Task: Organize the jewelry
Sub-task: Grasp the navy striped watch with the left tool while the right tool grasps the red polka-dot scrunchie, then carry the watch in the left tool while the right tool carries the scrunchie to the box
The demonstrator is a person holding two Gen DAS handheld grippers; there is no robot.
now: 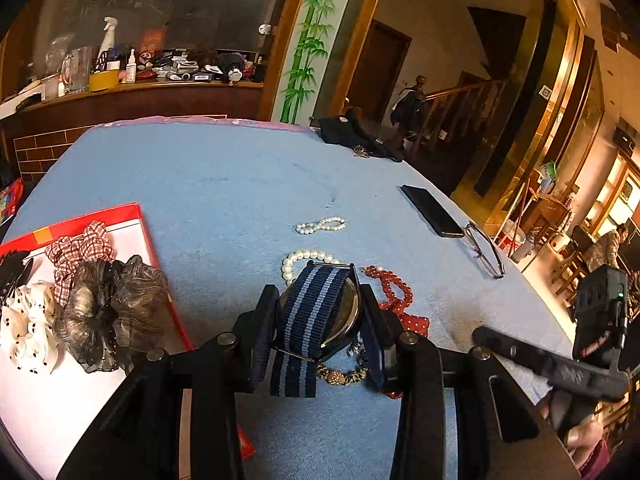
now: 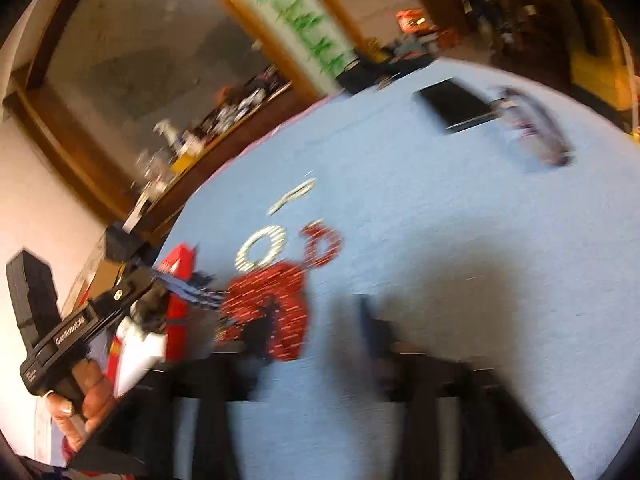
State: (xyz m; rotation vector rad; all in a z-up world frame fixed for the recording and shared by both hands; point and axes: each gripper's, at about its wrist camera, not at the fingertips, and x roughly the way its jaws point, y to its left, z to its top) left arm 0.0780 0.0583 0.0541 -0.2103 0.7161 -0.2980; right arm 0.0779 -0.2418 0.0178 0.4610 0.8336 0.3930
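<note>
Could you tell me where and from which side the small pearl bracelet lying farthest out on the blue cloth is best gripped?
Grip the small pearl bracelet at its narrow waist, coming from above. It lies flat in a figure-eight, so both strands pinch together there, and the blue cloth around it is bare. Probably close across the waist, not along its length.

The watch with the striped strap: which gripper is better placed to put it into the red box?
Left. The left gripper already clamps the watch, and the red box lies just beside it. The right gripper is open, holding nothing.
</note>
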